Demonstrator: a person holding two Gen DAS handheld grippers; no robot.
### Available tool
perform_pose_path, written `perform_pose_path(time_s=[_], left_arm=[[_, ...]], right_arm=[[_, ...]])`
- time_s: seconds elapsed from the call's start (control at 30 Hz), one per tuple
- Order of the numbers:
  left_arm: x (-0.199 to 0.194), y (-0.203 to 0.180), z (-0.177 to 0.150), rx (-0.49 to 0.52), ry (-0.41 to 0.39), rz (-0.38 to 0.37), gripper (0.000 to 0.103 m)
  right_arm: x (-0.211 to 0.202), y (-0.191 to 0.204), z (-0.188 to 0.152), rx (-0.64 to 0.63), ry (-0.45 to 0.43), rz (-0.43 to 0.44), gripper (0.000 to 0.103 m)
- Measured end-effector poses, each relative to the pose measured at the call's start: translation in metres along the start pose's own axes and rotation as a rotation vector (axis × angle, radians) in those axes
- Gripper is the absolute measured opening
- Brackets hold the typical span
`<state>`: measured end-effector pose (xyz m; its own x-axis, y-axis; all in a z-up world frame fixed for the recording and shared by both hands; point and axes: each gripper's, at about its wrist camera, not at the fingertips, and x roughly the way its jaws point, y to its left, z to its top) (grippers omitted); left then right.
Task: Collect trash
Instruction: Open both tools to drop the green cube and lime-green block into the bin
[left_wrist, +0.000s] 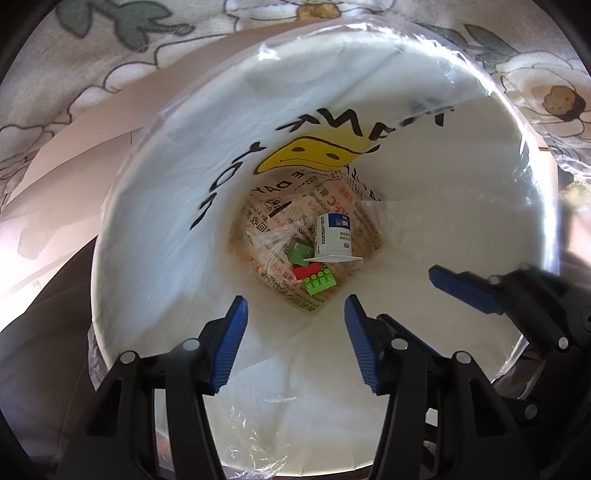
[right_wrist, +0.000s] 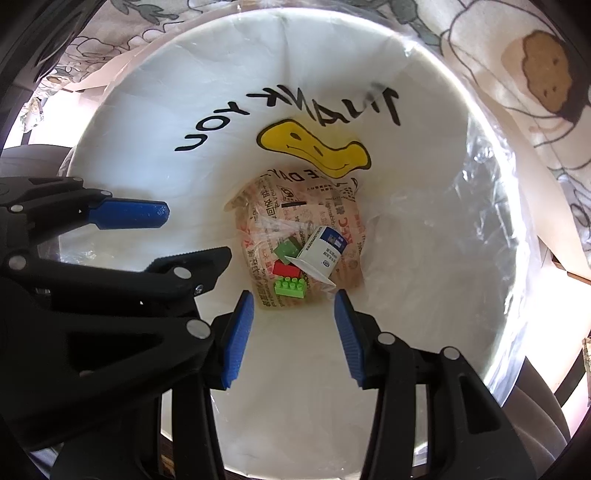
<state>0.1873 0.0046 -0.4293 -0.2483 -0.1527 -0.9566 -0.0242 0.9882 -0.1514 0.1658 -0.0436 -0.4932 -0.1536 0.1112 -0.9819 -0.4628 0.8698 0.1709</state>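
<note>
- Left wrist view: the left gripper (left_wrist: 295, 325) points down into a white bin (left_wrist: 147, 229) lined with a clear plastic bag (left_wrist: 532, 155). Its blue-padded jaws stand apart with nothing between them, released.
- The bag's far inner wall carries a yellow duck bill (left_wrist: 314, 151) and black lettering.
- At the bottom of the bin lies a printed paper wrapper (left_wrist: 284, 218) with red and black text.
- On that wrapper rests a small white cup (left_wrist: 334, 236) with a blue label, tipped on its side, its rim towards the near side.
- Just left of the cup is a dark green block (left_wrist: 299, 251); near it, touching the cup's rim, a red block (left_wrist: 304, 272); nearest, a light green block (left_wrist: 320, 283) with studs up.
- The right gripper (left_wrist: 436, 295) shows at the right, over the bin's near right part, its jaws parted and empty.
- Flowered cloth (left_wrist: 110, 48) lies beyond the bin at the far side.

- Right wrist view: the right gripper (right_wrist: 294, 332) also points down into the bin (right_wrist: 122, 122), jaws apart, gripping nothing, released.
- The left gripper (right_wrist: 195, 232) reaches in from the left, jaws spread, nothing between them.
- Down at the bottom, the wrapper (right_wrist: 332, 218) holds the same trash: the cup (right_wrist: 321, 251) on its side at right, the dark green block (right_wrist: 286, 248) to its left, the red block (right_wrist: 285, 268) nearer, and the light green block (right_wrist: 290, 287) nearest, just beyond the gripper's fingertips.
- The duck bill (right_wrist: 314, 147) sits on the far wall above the wrapper.
- Flowered cloth (right_wrist: 517, 74) shows at the far right outside the bin.
</note>
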Motion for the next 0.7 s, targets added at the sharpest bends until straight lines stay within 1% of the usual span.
perform_pose_path(time_s=[0.03, 0.37, 0.6, 0.7], left_arm=[[-0.001, 0.000, 0.000, 0.001, -0.003, 0.001, 0.057], [-0.024, -0.006, -0.018, 0.023, -0.058, 0.034, 0.057], [-0.044, -0.010, -0.032, 0.048, -0.113, 0.054, 0.057], [-0.058, -0.010, -0.041, 0.049, -0.140, 0.056, 0.057]], right_arm=[[0.002, 0.001, 0.000, -0.001, -0.005, -0.004, 0.047], [-0.021, 0.002, -0.014, 0.020, -0.056, -0.016, 0.047], [-0.035, 0.007, -0.023, 0.009, -0.082, -0.033, 0.047], [-0.040, 0.009, -0.027, 0.019, -0.092, -0.026, 0.047]])
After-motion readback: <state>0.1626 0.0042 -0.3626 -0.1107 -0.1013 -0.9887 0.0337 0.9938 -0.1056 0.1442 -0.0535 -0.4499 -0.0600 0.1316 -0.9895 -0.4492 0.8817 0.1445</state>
